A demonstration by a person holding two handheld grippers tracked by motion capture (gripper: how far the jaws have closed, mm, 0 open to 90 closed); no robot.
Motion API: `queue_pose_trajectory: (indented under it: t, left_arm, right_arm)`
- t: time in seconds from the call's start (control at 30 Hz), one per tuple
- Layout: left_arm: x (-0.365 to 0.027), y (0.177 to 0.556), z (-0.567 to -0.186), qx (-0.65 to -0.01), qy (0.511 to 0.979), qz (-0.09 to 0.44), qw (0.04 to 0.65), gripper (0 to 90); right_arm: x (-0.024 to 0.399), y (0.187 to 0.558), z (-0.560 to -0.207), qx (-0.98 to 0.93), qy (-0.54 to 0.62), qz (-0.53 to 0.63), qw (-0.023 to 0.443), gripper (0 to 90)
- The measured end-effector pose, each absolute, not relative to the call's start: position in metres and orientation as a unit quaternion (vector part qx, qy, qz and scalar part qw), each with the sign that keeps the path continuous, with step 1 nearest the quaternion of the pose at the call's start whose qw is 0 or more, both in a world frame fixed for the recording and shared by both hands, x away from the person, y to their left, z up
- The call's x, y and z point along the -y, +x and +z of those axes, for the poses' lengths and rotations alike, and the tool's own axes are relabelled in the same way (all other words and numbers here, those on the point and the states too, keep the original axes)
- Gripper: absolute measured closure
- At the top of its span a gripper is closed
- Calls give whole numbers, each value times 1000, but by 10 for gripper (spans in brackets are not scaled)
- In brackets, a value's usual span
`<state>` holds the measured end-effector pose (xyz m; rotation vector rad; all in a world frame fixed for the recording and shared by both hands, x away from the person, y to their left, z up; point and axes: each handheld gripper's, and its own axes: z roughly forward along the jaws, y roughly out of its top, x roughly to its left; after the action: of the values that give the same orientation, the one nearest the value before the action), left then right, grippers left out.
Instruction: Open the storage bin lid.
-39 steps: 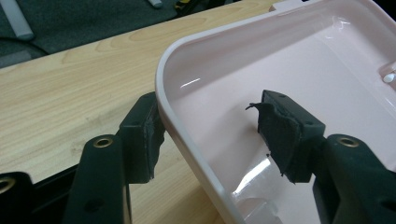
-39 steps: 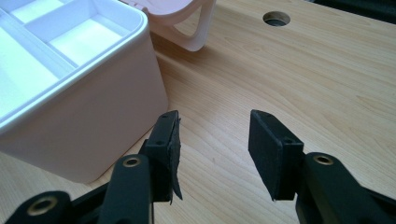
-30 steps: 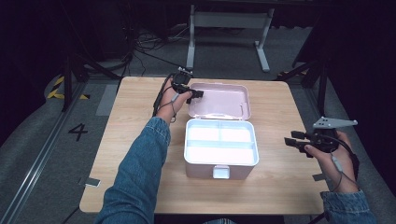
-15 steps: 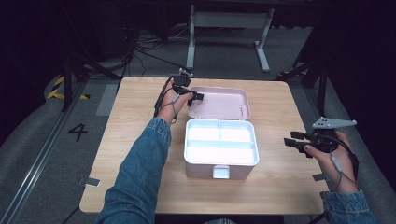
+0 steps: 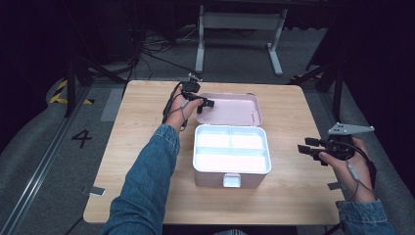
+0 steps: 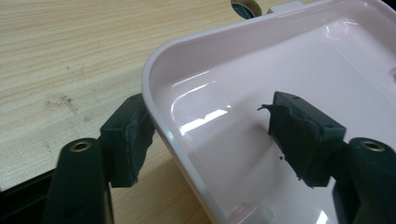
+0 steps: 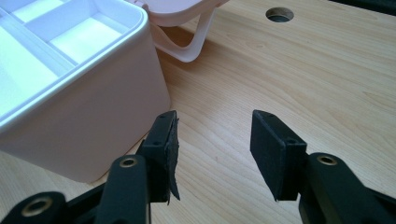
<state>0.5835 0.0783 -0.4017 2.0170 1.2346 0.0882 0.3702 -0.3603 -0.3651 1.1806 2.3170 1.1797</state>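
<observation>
A wooden table (image 5: 137, 147) carries a pale pink box (image 5: 232, 155) near its centre. Round holes show in the tabletop beyond the lid and to the right of the box. On the floor around the table lie cables (image 5: 147, 49), a metal stand (image 5: 240, 29) and a floor marking with the numeral 4 (image 5: 82, 138).

The box is open. Its lid (image 5: 230, 108) lies swung back flat on the table behind the base, inner face up and glossy. The base is divided into compartments, and a small latch (image 5: 231, 180) sits on the front wall. A pink strap handle (image 7: 187, 46) hangs under the lid's edge.

The left gripper (image 6: 210, 135) is at the lid's left corner, jaws spread wide astride the rim: one outside against the table, one inside over the lid's inner face.

The right gripper (image 7: 212, 140) hovers just beside the box's right wall, jaws apart and holding nothing.
</observation>
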Motion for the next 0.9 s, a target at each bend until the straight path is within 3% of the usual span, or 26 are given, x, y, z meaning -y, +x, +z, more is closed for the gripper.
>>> queue_pose_trajectory:
  t: [0.23,0.47,0.9]
  left_arm:
    - [-83,578,-390,-474,785,88,389,192]
    - [-92,555,-358,-446,778,119,426,191]
    - [-137,458,-305,-388,795,166,435,200]
  right_arm:
    - [359,374,-365,-802,409,410,143,496]
    - [354,387,-363,-803,403,417,141,471]
    - [342,422,-363,-811,389,418,124,464]
